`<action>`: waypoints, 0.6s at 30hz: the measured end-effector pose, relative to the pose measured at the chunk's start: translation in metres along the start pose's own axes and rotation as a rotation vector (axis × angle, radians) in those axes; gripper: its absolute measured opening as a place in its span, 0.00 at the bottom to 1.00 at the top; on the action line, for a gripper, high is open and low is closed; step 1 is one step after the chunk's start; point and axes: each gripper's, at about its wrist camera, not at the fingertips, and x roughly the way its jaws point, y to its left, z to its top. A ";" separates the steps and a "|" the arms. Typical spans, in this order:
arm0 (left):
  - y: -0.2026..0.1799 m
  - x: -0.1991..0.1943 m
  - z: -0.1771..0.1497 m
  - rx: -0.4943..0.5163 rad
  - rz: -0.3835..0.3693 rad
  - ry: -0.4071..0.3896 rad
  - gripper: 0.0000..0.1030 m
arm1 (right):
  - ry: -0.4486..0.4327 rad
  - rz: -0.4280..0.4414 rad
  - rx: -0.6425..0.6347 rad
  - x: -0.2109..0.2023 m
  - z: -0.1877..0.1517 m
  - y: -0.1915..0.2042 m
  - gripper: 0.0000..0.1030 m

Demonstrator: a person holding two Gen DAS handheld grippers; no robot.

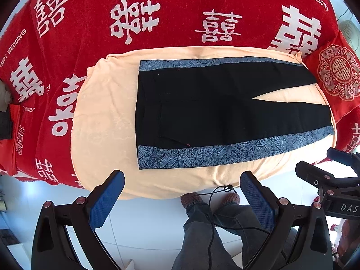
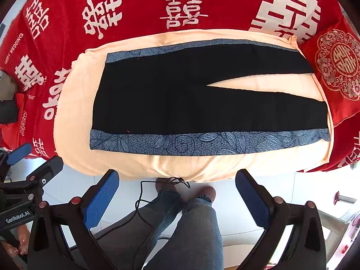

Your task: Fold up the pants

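Both tongs, left and right, spread above flat pants beside red cushion.

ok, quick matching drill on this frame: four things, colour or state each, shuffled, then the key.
Things:
1. pants
2. cloth under the pants
3. bedspread
4. left gripper

Descriptions:
A. red with white characters
B. open, holding nothing
C. black with blue leaf-print side stripes
D. plain peach

Pairs: 1-C, 2-D, 3-A, 4-B
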 end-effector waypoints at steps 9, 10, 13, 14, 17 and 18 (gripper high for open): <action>0.009 -0.004 -0.001 0.002 0.015 -0.023 1.00 | -0.005 -0.015 -0.016 0.000 0.002 0.012 1.00; 0.010 -0.004 -0.001 0.002 0.015 -0.025 1.00 | -0.005 -0.015 -0.018 0.000 0.002 0.013 1.00; 0.013 -0.006 -0.001 -0.001 0.016 -0.029 1.00 | -0.005 -0.019 -0.021 0.000 0.002 0.016 1.00; 0.014 -0.006 -0.002 -0.005 0.016 -0.031 1.00 | -0.005 -0.019 -0.021 0.000 0.002 0.016 1.00; 0.016 -0.008 -0.002 -0.012 0.019 -0.038 1.00 | -0.011 -0.021 -0.020 0.000 0.001 0.018 1.00; 0.017 -0.008 -0.002 -0.013 0.020 -0.041 1.00 | -0.015 -0.022 -0.021 -0.001 0.001 0.020 1.00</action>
